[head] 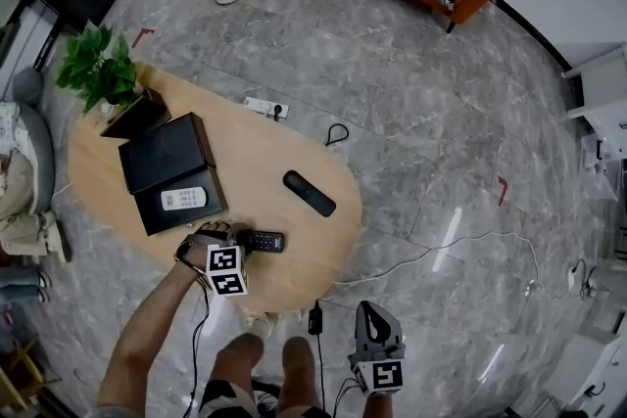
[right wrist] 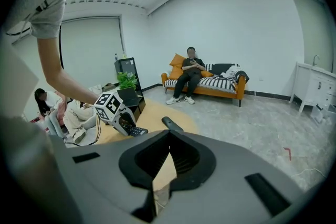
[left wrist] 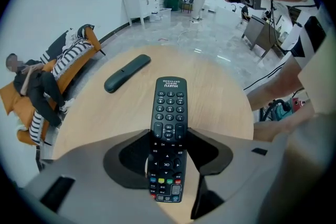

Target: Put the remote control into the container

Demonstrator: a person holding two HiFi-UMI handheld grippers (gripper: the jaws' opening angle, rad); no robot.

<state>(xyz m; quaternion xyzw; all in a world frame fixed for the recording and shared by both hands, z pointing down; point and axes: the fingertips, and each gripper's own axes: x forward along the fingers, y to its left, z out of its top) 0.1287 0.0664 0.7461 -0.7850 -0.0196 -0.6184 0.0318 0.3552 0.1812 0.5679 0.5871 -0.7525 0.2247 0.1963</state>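
Left claw [head: 243,245] was clamped on the sides of the buttoned remote [head: 266,241], close to the table's [head: 245,162] near edge. The open black container [head: 211,208] sat just beyond it at the table's left, with a white remote [head: 184,199] lying in its base and bare wood between. A dark remote [head: 309,193] lay well apart, near the right edge. Right claw [head: 370,313] was closed and empty, off the table over the floor [head: 441,162].
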